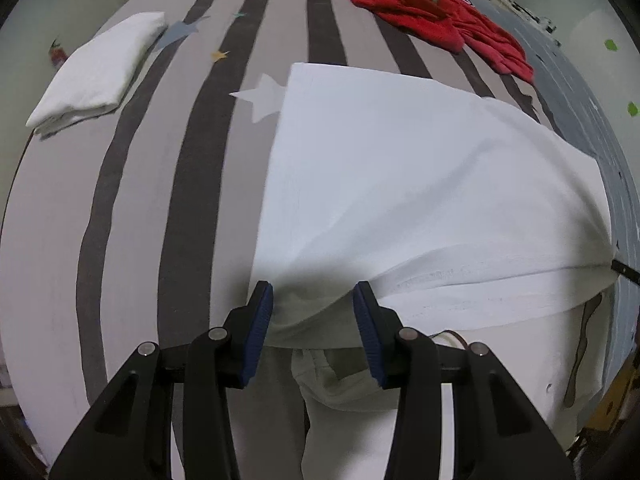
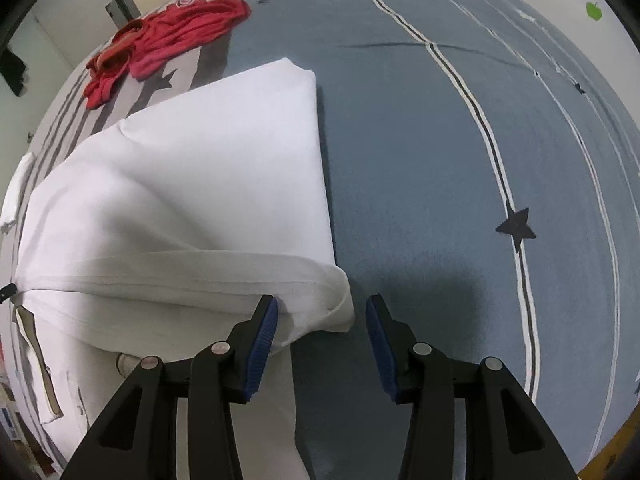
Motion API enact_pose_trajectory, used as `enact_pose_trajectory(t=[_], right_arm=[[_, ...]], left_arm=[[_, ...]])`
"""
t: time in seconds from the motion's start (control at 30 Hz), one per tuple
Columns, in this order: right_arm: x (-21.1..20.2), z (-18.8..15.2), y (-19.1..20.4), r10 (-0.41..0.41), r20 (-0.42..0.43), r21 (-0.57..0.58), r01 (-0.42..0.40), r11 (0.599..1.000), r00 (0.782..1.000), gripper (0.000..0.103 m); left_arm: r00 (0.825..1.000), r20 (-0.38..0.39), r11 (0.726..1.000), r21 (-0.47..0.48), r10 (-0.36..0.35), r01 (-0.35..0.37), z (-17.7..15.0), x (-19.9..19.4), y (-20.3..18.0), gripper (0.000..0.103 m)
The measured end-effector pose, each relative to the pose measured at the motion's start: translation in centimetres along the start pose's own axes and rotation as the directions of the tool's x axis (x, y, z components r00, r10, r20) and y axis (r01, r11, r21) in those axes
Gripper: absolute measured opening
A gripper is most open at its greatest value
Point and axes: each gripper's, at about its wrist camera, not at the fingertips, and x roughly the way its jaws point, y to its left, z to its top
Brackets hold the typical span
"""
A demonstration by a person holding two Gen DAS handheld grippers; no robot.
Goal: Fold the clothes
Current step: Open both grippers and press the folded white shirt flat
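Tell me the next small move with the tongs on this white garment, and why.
Probably close both tongs on the near edge, then carry it toward the far edge. The white garment lies half folded on the bed, its near edge bunched between the left tongs, and beside the right tongs, which look open with a gap around the cloth.

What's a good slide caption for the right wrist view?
Open tongs at a white garment's corner on a blue bedspread.
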Motion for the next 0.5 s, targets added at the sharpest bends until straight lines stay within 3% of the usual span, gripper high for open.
enact_pose_trajectory(t=[0.03,0.07,0.1,0.23,0.5], right_arm=[[0.0,0.0,0.0,0.003,0.001,-0.003,-0.003,1.0,1.0,0.038],[-0.2,0.1,0.1,0.004,0.003,-0.008,-0.004,1.0,1.0,0.021],[-0.3,0.1,0.2,0.011,-0.001,-0.013,-0.011,1.0,1.0,0.014],[-0.5,0.1,1.1,0.026,-0.011,-0.03,-0.026,0.999,1.0,0.01],[-0.9,-2.7,-1.0,0.058,-0.062,0.062,-0.054,0.997,0.996,0.014]], left_arm=[[1.0,0.0,1.0,0.007,0.0,0.0,-0.2,0.0,-0.2,0.039],[1.0,-0.005,1.0,0.011,0.002,-0.002,-0.3,0.1,-0.2,0.039],[1.0,-0.01,1.0,0.012,0.002,-0.002,-0.3,0.3,-0.2,0.037],[1.0,-0.009,0.999,0.028,0.023,-0.022,-1.2,-0.3,-0.3,0.014],[0.999,-0.043,0.998,-0.048,0.026,-0.029,-3.9,-1.7,0.9,0.011]])
